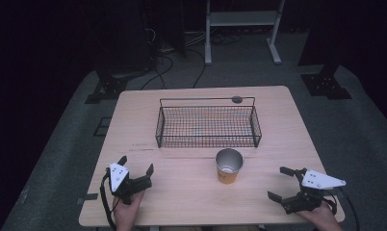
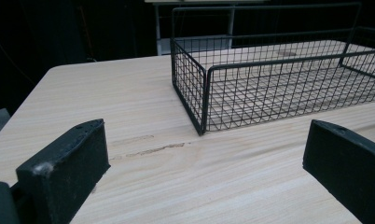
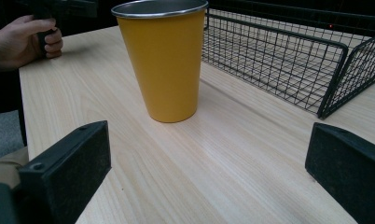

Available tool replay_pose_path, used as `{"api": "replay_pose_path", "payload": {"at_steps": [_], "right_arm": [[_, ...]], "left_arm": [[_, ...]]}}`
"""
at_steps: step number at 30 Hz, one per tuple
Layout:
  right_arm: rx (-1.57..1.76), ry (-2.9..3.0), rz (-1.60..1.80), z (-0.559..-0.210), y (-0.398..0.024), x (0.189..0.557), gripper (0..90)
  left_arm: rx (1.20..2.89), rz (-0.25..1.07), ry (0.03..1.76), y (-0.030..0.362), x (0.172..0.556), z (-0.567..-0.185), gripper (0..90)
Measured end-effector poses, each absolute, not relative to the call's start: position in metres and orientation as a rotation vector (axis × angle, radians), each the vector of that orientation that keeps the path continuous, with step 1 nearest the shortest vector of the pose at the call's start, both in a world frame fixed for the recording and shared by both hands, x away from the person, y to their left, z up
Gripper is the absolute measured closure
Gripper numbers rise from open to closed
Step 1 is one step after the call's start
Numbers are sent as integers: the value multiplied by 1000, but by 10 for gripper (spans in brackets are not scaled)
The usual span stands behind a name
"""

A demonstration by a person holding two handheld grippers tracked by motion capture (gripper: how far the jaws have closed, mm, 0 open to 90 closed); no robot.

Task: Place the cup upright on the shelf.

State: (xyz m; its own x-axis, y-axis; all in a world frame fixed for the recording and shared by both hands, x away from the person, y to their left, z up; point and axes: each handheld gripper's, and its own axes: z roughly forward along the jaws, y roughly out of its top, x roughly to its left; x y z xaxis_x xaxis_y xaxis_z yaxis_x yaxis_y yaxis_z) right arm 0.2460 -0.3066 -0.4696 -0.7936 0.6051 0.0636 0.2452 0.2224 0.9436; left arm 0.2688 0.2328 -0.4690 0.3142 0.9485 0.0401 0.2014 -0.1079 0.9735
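Cup (image 1: pixel 228 166): upright, just before the wire basket (image 1: pixel 207 126).
Right gripper (image 1: pixel 285 185): released — nearer, cup ahead-left.
Left gripper (image 1: pixel 136 164): released, empty — farther.

A lab or recording studio is suggested: a light wooden table (image 1: pixel 143 120) is set on grey carpet (image 1: pixel 355 130), black stand bases (image 1: pixel 326 85) are placed at 10 and 2 o'clock, cables (image 1: pixel 162 62) are trailed at 12 o'clock beside a white frame (image 1: pixel 242 19), and darkness surrounds.
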Motion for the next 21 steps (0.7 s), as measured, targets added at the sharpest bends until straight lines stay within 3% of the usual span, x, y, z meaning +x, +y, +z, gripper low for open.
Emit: {"api": "replay_pose_path", "payload": {"at_steps": [21], "right_arm": [[796,2212,1572,-459,-281,256,0]], "left_arm": [[1558,912,1078,233,267,-469,0]]}}
